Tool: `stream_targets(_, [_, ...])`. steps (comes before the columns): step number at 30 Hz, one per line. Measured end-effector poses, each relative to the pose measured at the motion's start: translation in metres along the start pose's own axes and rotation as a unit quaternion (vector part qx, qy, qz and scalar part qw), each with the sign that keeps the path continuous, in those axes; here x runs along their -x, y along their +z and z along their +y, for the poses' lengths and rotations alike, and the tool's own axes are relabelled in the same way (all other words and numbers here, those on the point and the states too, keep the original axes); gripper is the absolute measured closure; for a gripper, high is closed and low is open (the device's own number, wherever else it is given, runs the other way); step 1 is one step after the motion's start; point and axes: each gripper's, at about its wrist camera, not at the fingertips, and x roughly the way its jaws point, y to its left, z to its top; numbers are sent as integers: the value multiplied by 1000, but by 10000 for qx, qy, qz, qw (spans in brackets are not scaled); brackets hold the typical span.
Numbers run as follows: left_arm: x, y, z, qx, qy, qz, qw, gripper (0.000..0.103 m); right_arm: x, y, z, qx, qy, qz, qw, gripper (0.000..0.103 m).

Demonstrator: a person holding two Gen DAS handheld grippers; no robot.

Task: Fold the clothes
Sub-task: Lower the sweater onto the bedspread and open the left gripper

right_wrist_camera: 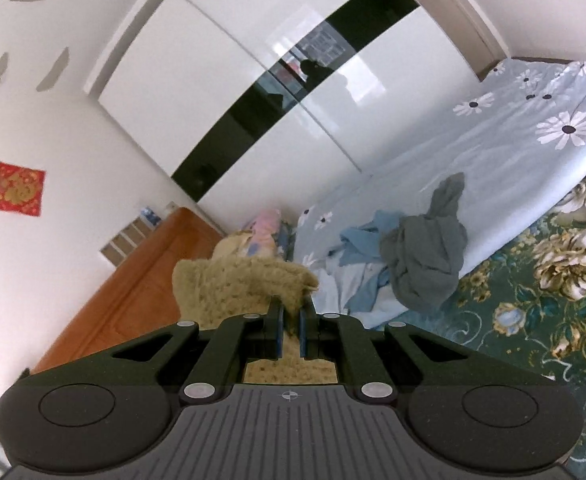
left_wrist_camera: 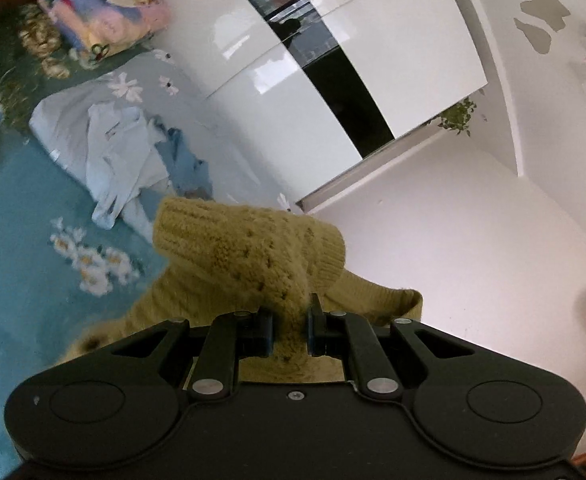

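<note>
A mustard-yellow knitted sweater is held up in the air over the bed. My left gripper is shut on a bunched part of it, with the knit folding over the fingertips and hanging below. In the right wrist view the same sweater bulges over my right gripper, which is shut on another part of the knit. A heap of other clothes lies on the bed: pale blue shirts and a dark grey garment on blue ones.
The bed has a grey daisy-print quilt and a teal floral blanket. A glossy white wardrobe stands behind it. Folded colourful bedding sits by the orange wooden headboard.
</note>
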Motion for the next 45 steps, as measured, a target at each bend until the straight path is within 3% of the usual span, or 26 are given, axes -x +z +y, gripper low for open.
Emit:
stream_targets(5, [12, -15, -4, 59, -31, 89, 9999, 92, 16, -1, -1, -53, -83, 12, 10000, 97])
stream_targets(10, [5, -17, 5, 230, 79, 72, 9997, 92, 5, 6, -5, -70, -264, 158, 9995, 97])
stream_targets(19, [-49, -6, 44, 586, 753, 181, 9953, 92, -65, 14, -41, -254, -444, 749, 9959, 97])
stream_targets(27, [-117, 11, 86, 936, 1471, 401, 9839, 92, -149, 16, -87, -532, -634, 1305, 9880, 97])
stream_targets(39, [-261, 61, 144, 1085, 2097, 690, 9693, 92, -274, 28, -173, -802, -1134, 1799, 9738, 97])
stream_targets(45, [-330, 66, 170, 1054, 2342, 920, 9621, 92, -317, 31, -219, -836, -1444, 1953, 9664, 97])
